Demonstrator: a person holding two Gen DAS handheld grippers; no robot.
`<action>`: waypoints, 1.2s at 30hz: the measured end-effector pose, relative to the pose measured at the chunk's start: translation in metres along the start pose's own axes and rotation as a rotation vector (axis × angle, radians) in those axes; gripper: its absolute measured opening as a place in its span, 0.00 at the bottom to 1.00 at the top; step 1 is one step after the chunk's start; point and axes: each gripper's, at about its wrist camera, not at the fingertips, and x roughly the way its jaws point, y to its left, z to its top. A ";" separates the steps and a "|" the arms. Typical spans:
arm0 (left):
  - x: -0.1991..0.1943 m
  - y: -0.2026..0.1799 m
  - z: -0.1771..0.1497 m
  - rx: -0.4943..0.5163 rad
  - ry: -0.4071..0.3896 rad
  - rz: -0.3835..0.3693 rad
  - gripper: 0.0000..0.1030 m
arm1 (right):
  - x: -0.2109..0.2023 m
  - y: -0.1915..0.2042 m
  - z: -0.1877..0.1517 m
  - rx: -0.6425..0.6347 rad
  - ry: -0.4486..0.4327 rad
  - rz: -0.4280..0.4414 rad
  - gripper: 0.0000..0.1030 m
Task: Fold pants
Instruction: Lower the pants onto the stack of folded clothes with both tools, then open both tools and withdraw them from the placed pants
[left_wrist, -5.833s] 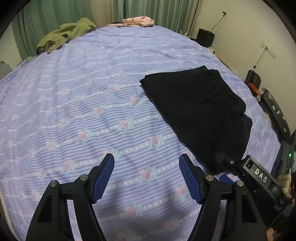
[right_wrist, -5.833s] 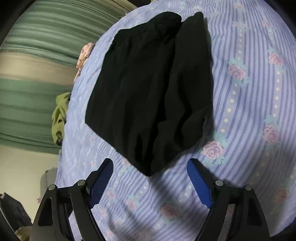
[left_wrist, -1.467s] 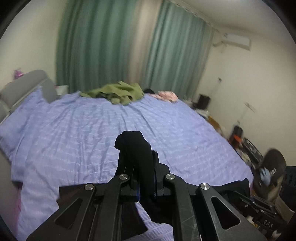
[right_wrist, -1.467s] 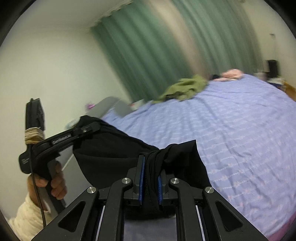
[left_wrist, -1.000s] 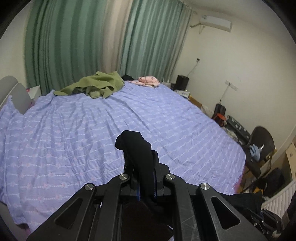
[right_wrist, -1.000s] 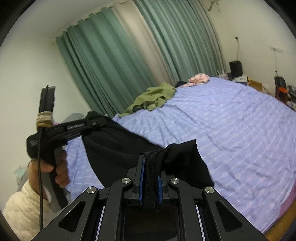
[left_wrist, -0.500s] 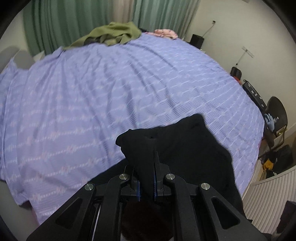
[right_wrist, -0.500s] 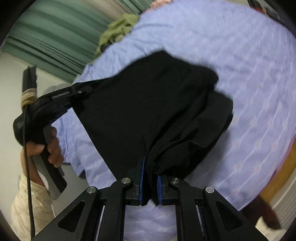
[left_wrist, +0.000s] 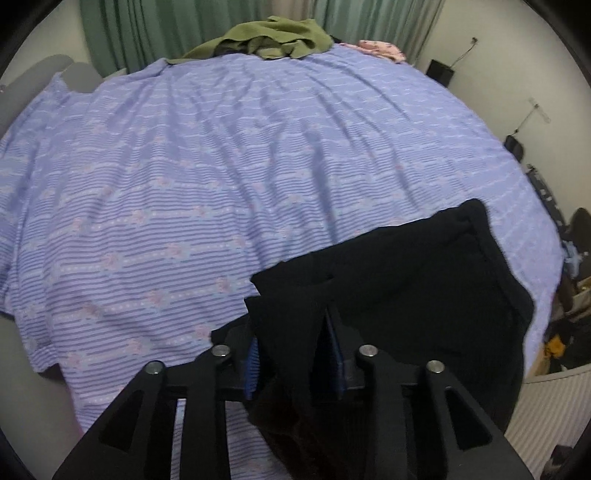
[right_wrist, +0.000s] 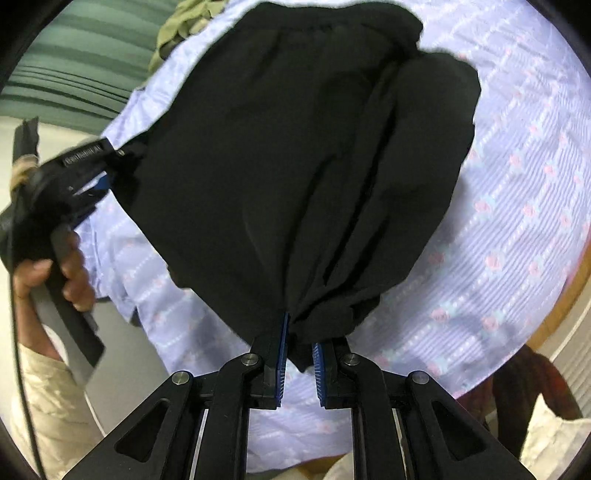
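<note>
Your left gripper (left_wrist: 293, 363) has just been opening; one fold of the black pants (left_wrist: 424, 295) hangs between its parted blue pads (left_wrist: 252, 365), loose rather than pinched. Your right gripper (right_wrist: 298, 363) is clenched on a bunched edge of the same pants (right_wrist: 314, 158), which lie spread on the bed (left_wrist: 184, 184). Only the right wrist view shows your left hand (right_wrist: 55, 273) (on the gripper handle). Only the left view shows the pink garment (left_wrist: 380, 50). Count: one pants, one green garment (left_wrist: 280, 37), two grippers.

Our two black grippers, right gripper (right_wrist: 298, 363) and left gripper (left_wrist: 294, 363), blue ribbed pads (left_wrist: 252, 366), silver screws (right_wrist: 249, 358), cream padded sleeve (right_wrist: 55, 406), thin black cable (right_wrist: 14, 332)
</note>
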 end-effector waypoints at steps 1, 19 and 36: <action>0.000 0.000 -0.001 0.007 -0.002 0.045 0.43 | 0.002 0.000 -0.003 -0.002 0.013 -0.005 0.14; -0.133 -0.037 -0.076 -0.060 -0.222 0.319 0.74 | -0.104 -0.056 0.020 -0.224 -0.221 -0.047 0.71; -0.234 -0.313 -0.175 -0.250 -0.422 0.301 0.93 | -0.310 -0.176 0.095 -0.725 -0.508 0.028 0.89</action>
